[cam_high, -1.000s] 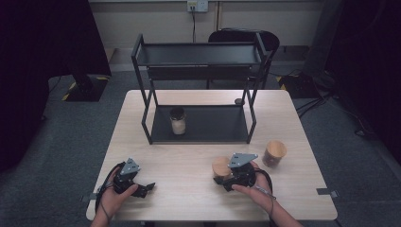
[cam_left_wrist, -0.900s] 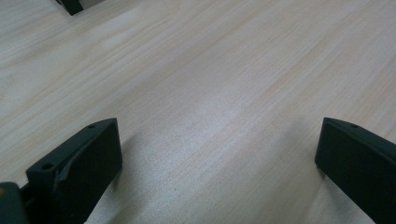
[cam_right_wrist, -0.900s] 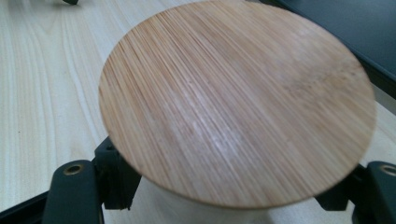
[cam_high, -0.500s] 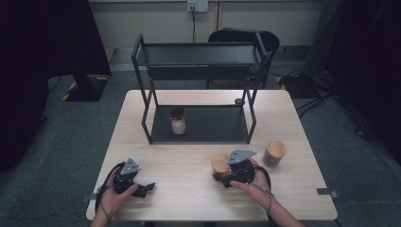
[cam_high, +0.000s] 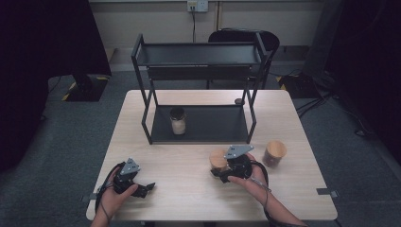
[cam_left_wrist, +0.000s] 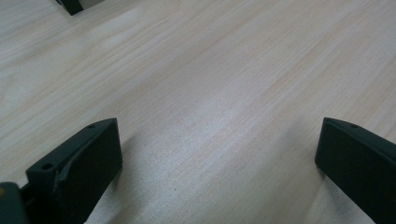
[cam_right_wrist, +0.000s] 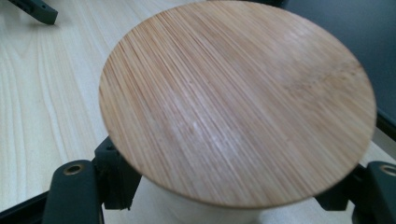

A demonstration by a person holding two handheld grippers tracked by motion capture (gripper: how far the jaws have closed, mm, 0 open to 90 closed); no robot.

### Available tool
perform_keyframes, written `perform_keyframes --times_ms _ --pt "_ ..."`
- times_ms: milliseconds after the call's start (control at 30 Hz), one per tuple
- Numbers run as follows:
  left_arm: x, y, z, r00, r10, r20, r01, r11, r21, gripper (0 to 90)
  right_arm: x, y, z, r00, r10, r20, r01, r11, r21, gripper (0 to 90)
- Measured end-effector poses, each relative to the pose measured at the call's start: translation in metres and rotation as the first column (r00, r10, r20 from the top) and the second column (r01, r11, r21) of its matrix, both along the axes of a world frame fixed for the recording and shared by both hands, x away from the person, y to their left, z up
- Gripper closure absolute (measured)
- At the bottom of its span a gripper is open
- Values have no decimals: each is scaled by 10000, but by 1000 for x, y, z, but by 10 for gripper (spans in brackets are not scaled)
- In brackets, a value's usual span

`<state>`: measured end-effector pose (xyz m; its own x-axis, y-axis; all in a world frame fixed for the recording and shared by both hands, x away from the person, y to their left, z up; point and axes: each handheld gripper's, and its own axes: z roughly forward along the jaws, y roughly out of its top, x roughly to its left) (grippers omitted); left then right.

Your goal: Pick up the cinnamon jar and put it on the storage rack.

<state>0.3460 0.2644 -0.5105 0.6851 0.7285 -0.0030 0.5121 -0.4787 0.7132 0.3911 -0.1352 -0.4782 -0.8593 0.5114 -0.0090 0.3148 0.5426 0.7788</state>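
My right gripper (cam_high: 223, 168) is shut on a jar with a round bamboo lid (cam_high: 218, 158) at the table's front right of centre. In the right gripper view the lid (cam_right_wrist: 238, 102) lies close to the camera, and the jaws of the gripper (cam_right_wrist: 224, 207) press on the pale jar body under it from both sides. My left gripper (cam_high: 146, 188) rests at the table's front left. Its jaws stand wide open (cam_left_wrist: 219, 154) over bare wood with nothing between them.
A second jar with a bamboo lid (cam_high: 275, 152) stands just right of the held one. A black two-level rack (cam_high: 198, 54) occupies the table's back middle, with a dark-lidded jar (cam_high: 178, 120) on its lower shelf. A chair (cam_high: 246, 38) stands behind the table.
The right gripper and its jar have shifted slightly away from the person. The left gripper has stayed in place.
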Motion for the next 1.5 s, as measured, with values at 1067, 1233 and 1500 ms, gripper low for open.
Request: perform_keyframes --times_ms 1067,1233,1500 --pt "0 0 0 10000 -19 6 19 10000 19 2 26 19 7 9995 -291 -134 293 9995 118 250" --pt "0 0 0 10000 -18 7 18 10000 18 2 31 22 7 9993 -342 -114 344 9993 117 250" --pt "0 0 0 10000 -17 7 17 10000 15 2 36 27 6 9994 -310 -135 311 9995 55 250"
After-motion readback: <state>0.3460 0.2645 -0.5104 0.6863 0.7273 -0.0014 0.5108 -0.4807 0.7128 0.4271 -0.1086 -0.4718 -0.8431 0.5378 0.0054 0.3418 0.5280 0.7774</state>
